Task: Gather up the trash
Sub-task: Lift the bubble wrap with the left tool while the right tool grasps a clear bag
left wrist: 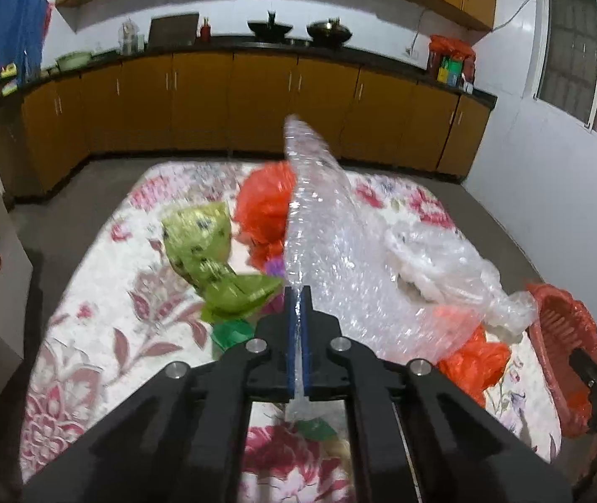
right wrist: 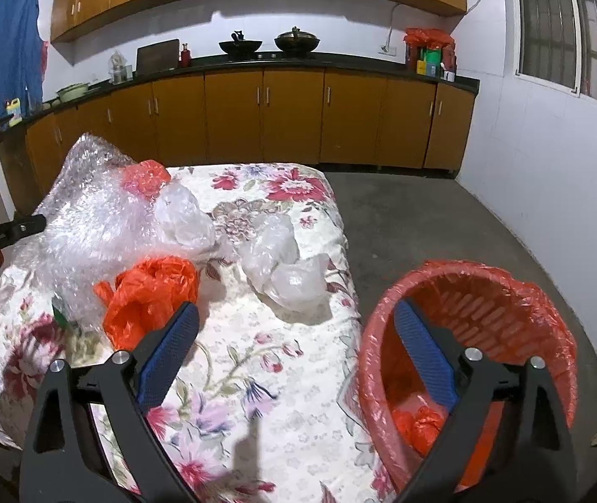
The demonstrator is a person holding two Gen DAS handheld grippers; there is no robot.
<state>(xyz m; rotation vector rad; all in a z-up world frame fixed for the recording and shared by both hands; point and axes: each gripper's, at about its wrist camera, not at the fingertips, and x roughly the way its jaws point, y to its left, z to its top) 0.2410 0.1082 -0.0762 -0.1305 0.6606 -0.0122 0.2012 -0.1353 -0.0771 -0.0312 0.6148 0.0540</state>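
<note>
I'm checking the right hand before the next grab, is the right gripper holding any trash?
No, the right gripper is open with nothing between its blue pads, hovering over the floral tablecloth beside the red bin.

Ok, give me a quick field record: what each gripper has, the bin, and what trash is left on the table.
left gripper: shut on clear bubble wrap sheet
right gripper: open, holding nothing
red lined waste basket: beside table, crumpled red plastic inside
floral tablecloth: orange plastic bags, clear plastic bags, green wrapper remain
</note>
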